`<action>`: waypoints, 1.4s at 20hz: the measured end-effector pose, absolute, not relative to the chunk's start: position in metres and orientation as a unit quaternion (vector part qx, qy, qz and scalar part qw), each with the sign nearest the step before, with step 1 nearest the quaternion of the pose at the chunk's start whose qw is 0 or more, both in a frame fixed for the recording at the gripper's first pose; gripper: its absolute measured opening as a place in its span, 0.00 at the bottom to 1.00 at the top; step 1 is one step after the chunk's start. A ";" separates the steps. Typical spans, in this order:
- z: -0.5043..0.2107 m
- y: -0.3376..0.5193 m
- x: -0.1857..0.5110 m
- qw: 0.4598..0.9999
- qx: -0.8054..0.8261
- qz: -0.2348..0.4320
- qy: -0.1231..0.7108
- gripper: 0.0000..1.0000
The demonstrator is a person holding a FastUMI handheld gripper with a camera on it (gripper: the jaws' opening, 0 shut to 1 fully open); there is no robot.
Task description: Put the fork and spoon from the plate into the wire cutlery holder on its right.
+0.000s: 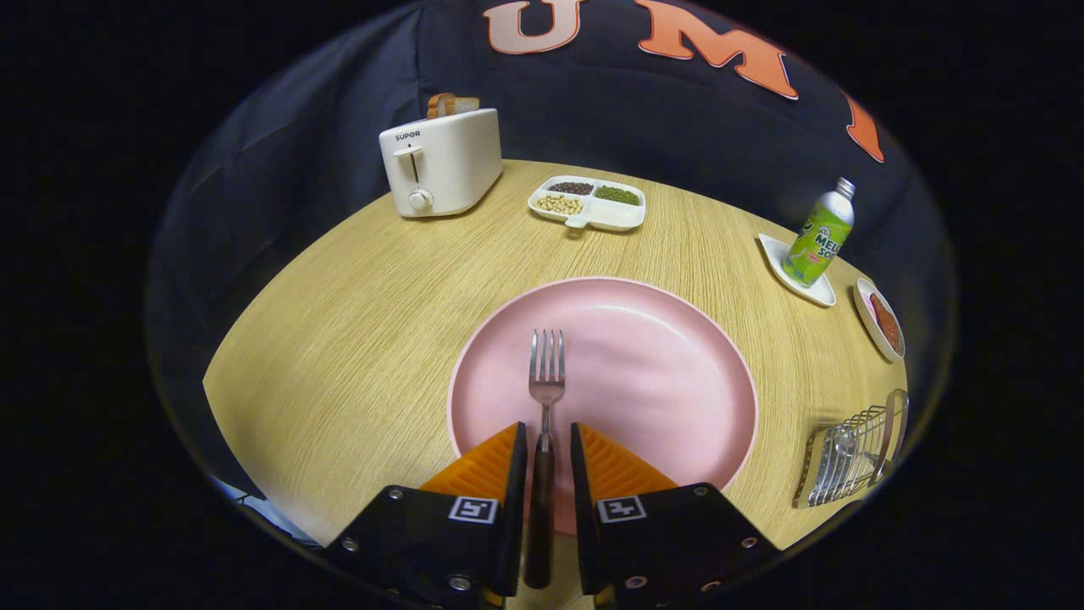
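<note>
Gripper view: your gripper [546, 449] straddles the fork [545, 398] handle, fingers narrow but not touching; close squarely before lifting.

The fork [546, 373] lies on the pink plate [644, 364] with its dark handle running back between the gripper [546, 445] fingers, whose gap looks a little wider than the handle; whether they touch it cannot be told. At about four o'clock from the plate, the wire cutlery holder [851, 453] is warped at the rim of the view, a spoon-like shine inside it too small to be sure of. The toaster [440, 161] hides most of its toast.
</note>
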State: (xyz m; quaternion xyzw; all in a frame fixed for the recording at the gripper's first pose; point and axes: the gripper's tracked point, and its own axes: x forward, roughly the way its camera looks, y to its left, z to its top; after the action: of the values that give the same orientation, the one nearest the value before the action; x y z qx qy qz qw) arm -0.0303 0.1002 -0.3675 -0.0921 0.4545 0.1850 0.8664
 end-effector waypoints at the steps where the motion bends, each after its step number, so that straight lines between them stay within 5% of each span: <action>1: -0.369 0.101 -0.031 0.867 -0.091 0.183 0.455 0.26; 4: -0.365 0.096 -0.029 0.873 -0.095 0.170 0.448 0.06; 6: -0.359 0.096 -0.026 0.875 -0.083 0.171 0.445 0.03; 28: -0.232 -0.087 -0.034 0.850 -0.100 0.092 0.510 0.03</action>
State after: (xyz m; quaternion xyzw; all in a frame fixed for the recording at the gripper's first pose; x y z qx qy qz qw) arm -0.0336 -0.0872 -0.2324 -0.0998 0.5096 0.0921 0.8496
